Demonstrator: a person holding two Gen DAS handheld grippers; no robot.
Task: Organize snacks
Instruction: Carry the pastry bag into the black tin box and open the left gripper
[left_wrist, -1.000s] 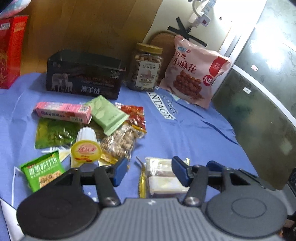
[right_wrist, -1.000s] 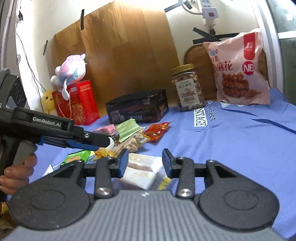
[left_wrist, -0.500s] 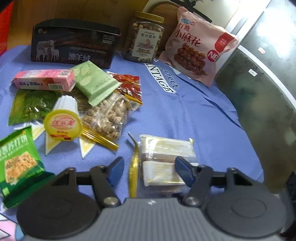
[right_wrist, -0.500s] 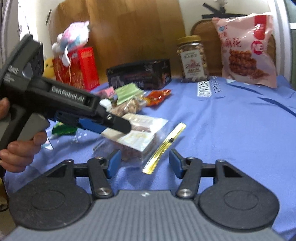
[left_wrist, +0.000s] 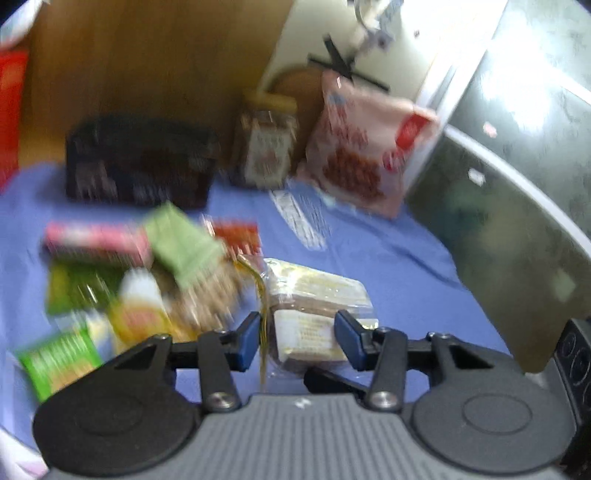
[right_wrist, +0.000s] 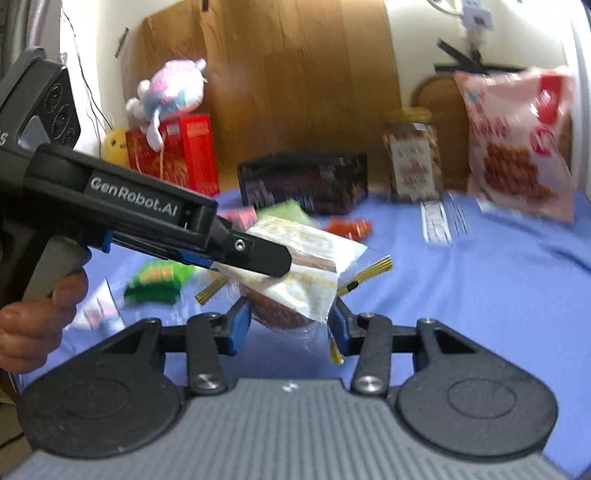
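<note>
Blurred, unevenly lit fisheye views over a blue cloth-covered table (left_wrist: 388, 258).

Motion blur smears the pink printed snack bag (left_wrist: 362, 147), the dark rectangular box (left_wrist: 140, 162) to its left and the small packets nearer the lens in both views. Bright glare washes the grey reflective panel (left_wrist: 517, 110) right of the bag. Edges curve and darken; the brown wooden board (right_wrist: 295, 92) left of the bag stays moderately sharp.

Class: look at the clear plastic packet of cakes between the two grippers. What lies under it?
In the right wrist view the clear plastic packet of cakes is lifted; below it only blue cloth shows. The left hand-held gripper covers part of its top. Its underside is unseen.
</note>
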